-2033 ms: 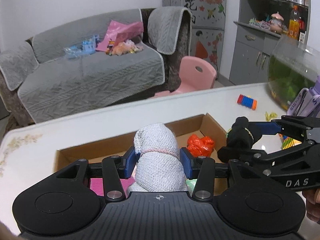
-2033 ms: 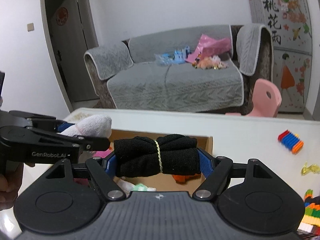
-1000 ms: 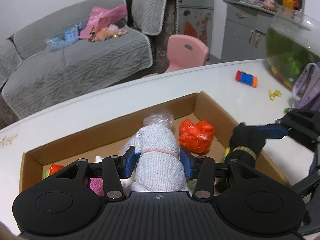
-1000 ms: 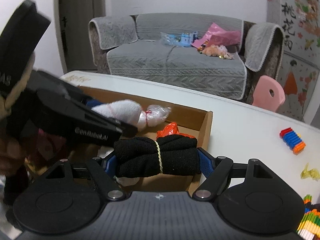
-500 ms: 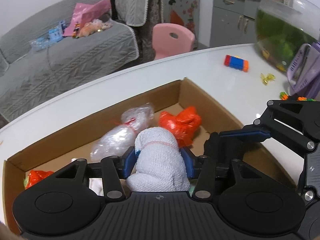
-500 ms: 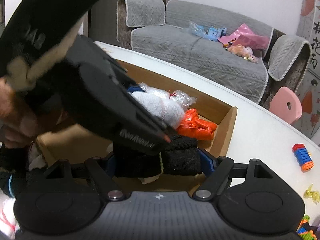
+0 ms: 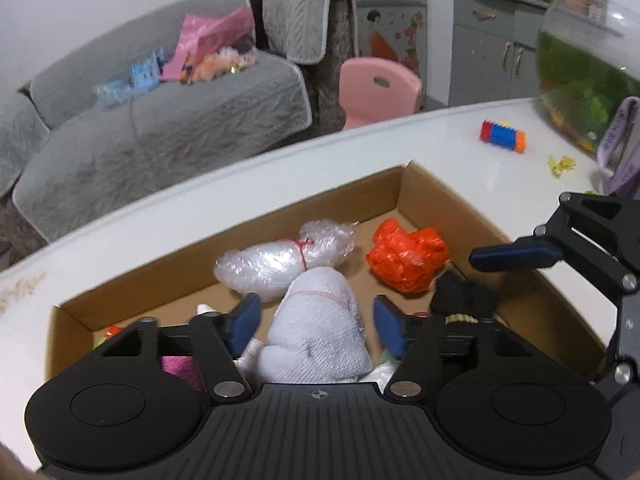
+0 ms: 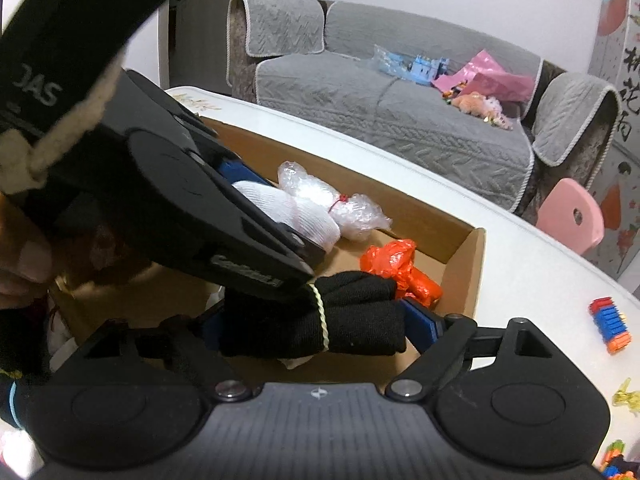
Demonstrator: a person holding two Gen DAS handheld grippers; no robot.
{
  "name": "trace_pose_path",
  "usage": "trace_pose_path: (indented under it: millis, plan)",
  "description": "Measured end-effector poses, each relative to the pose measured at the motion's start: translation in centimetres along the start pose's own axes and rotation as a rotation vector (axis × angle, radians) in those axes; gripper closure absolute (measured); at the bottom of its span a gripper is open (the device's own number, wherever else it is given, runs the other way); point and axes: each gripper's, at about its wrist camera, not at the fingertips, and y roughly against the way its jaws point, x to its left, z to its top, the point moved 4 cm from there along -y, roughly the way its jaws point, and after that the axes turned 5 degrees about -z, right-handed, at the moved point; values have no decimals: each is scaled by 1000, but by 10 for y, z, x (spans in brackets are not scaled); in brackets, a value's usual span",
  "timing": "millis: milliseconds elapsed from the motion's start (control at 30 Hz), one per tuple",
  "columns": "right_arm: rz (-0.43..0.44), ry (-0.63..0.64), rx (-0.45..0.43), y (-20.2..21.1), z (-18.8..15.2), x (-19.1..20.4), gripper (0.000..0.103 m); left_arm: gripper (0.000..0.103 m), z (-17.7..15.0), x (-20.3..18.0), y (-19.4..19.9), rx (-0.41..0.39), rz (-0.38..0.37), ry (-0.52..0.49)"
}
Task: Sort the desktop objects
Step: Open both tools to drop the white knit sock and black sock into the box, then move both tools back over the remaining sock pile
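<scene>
Both your drops are mid-release over the cardboard box [image 7: 436, 196]: left gripper [image 7: 316, 322] jaws are opening, pads clear of the white sock roll [image 7: 320, 332] between them, its long axis pointing away from you into the box. Right gripper [image 8: 320, 326] jaws are opening too, black sock roll [image 8: 320, 318] between them lying crosswise; blocks [image 7: 502, 137] on the white table [image 7: 440, 144] look left to sort.
</scene>
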Motion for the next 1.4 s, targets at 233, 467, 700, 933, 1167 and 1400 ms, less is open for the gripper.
trace_pose_path:
  millis: [233,467,700,933,1167,1400]
  plan:
    - [-23,-23,-75,38,8,-5,9,16,3,-6,45,-85,-3,4]
    - [-35,-40,-121,64,15,-7,6,15,-7,-5,90,-128,-1,6]
    - [-26,-86,-162,83,8,-3,5,12,-27,7,135,-182,-2,77]
    - [20,-91,-228,128,-38,17,4,4,-93,16,204,-263,35,104]
    - [41,-65,-216,146,-78,37,2,1,-173,21,229,-225,70,175]
    - [7,14,-133,127,-104,42,2,1,-210,-4,224,-187,-2,228]
